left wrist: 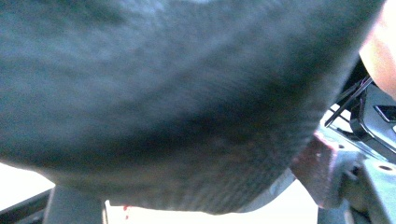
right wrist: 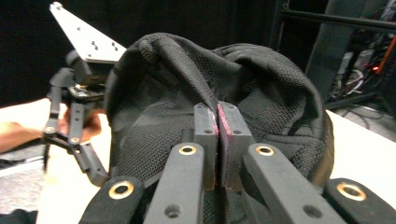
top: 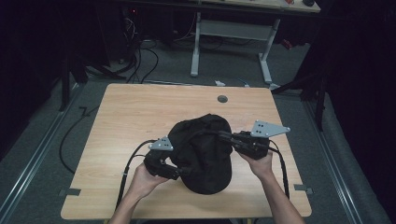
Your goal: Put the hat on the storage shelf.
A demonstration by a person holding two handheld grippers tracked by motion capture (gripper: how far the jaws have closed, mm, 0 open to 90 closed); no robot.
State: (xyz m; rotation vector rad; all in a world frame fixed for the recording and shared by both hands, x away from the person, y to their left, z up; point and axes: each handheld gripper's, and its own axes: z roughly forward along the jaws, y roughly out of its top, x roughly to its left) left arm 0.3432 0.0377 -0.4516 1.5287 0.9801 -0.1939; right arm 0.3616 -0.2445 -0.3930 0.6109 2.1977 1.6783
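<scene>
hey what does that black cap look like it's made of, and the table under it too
The black cap: seemingly a soft woven mesh fabric, matte; the right gripper view shows a fine open weave, and it folds where the right hand-held gripper pinches it. The table: light wood or wood-look laminate, smooth; pale grain streaks run along the top, but which of the two I cannot tell.

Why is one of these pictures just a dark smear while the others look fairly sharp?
In the left gripper view the black fabric bag sits right against the lens, so it is blurred, and the table behind is blown out white. The right gripper view is sharp: the bag's mesh weave and the right gripper pinching a fold are crisp. The high view is dim around the lit wooden table.
</scene>
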